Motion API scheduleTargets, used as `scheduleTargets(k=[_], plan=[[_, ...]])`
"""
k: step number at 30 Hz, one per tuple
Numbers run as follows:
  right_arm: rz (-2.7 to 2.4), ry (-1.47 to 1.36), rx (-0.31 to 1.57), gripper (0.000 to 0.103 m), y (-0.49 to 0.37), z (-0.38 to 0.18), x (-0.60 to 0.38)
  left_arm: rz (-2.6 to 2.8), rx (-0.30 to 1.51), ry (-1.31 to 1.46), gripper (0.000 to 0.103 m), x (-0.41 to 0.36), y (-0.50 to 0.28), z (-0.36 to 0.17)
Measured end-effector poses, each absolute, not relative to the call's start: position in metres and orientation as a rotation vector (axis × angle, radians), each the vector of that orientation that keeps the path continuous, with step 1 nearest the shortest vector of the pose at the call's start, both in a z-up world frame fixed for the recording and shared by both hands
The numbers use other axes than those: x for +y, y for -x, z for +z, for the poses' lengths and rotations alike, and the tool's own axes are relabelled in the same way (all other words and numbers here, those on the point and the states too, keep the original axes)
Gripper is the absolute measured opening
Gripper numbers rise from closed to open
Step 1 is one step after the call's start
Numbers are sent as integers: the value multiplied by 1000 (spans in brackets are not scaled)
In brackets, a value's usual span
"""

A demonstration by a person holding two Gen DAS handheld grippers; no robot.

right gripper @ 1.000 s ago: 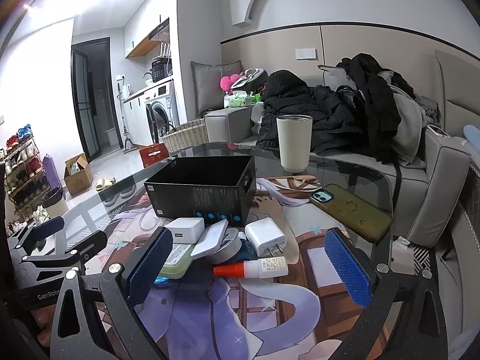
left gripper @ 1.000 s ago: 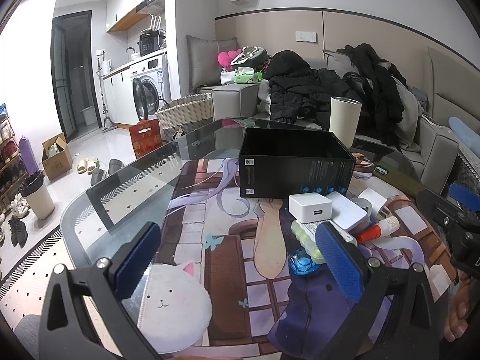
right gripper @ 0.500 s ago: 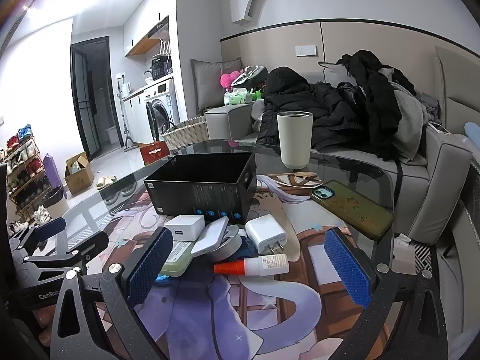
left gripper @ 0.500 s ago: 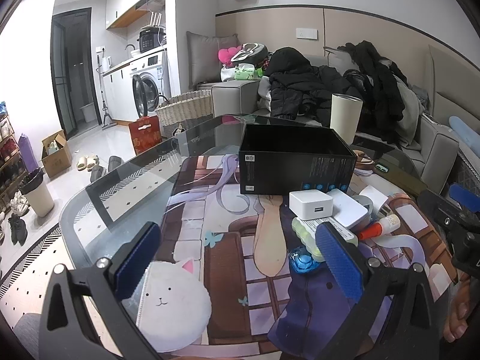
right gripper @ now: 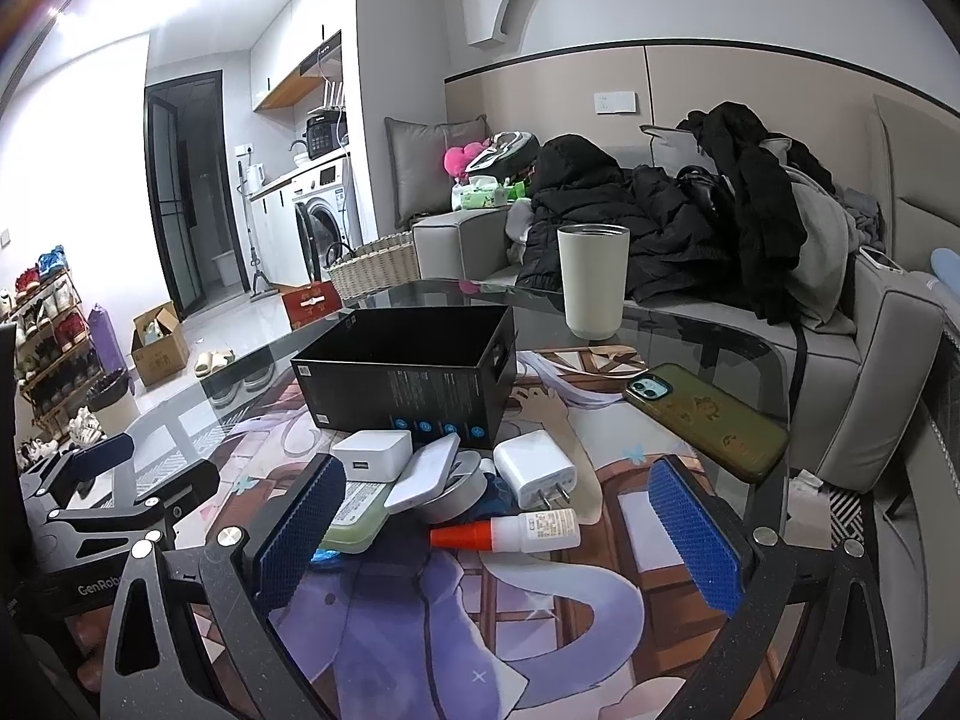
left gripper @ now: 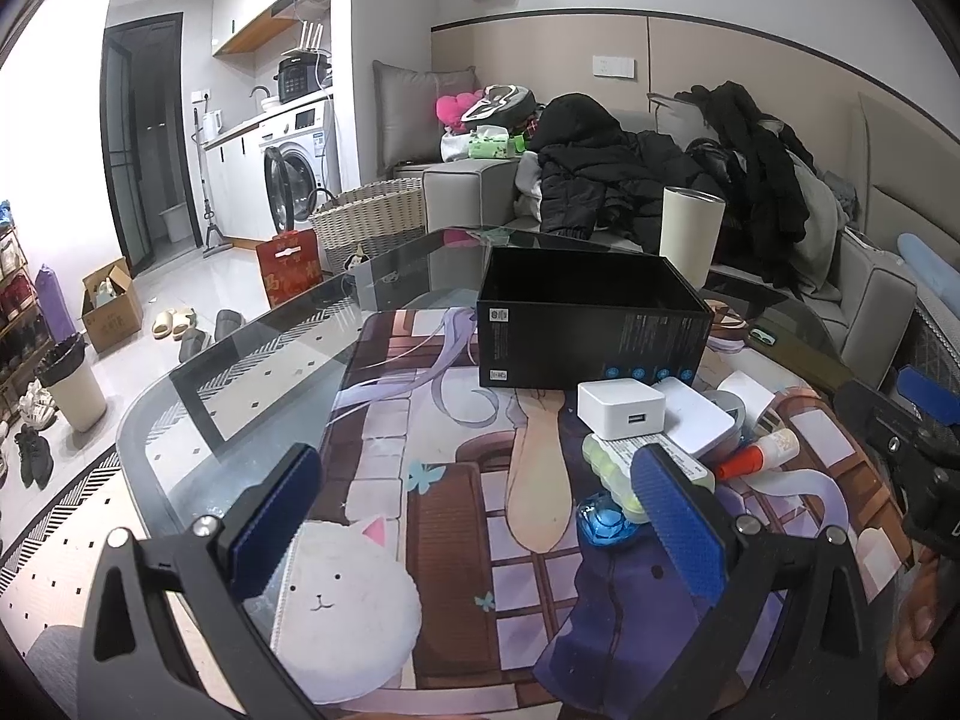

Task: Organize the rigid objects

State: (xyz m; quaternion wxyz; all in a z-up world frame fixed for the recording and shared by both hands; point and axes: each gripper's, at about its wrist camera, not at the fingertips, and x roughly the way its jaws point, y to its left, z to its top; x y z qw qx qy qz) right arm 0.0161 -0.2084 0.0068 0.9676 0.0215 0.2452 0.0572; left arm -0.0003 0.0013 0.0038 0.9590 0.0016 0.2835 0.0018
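Left wrist view: the left tool (left gripper: 477, 516) hovers low over the surface (left gripper: 240, 384), its two blue-padded fingers (left gripper: 273, 519) spread wide with nothing between them. Below it lies a printed mat (left gripper: 456, 480) with a white cat figure near its front edge. An open black box (left gripper: 591, 330) stands upright on the mat ahead of the tool, its inside not visible from here. Just in front of the box sits a cluster of small items: a white USB charger cube (left gripper: 621, 408) resting on a pale green case (left gripper: 618, 462), a flat white adapter (left gripper: 696, 423) beside it, a roll of grey tape (left gripper: 729, 411) partly underneath, and a small bottle with an orange cap (left gripper: 759, 453) lying on its side. A blue faceted piece (left gripper: 603, 519) lies at the near edge of the cluster, close to the tool's right-hand finger. A cream tumbler (left gripper: 690, 240) stands behind the box.

From the right wrist view, the right tool (right gripper: 498, 531) is likewise wide open and empty, hanging above the mat with the orange-capped bottle (right gripper: 510, 534) lying between its fingers' line of sight. A white plug charger with two prongs (right gripper: 537, 468) lies just behind the bottle, touching the tape roll. A phone in an olive case (right gripper: 708, 420) lies well to the right of the box (right gripper: 414, 378), on the glass edge of the surface. The left tool shows at the far left of this view (right gripper: 120, 480).
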Motion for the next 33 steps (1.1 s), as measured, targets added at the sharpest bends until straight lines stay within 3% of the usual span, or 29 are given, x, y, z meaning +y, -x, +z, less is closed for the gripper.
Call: scheduleTargets(k=[21,33], plan=[[127,-41,484,103,-22,18,-211,6,569,13,103,7,-4,9],[197,-25,630,103,-57,29,-218,-33,674,-79,103,0,-31,1]])
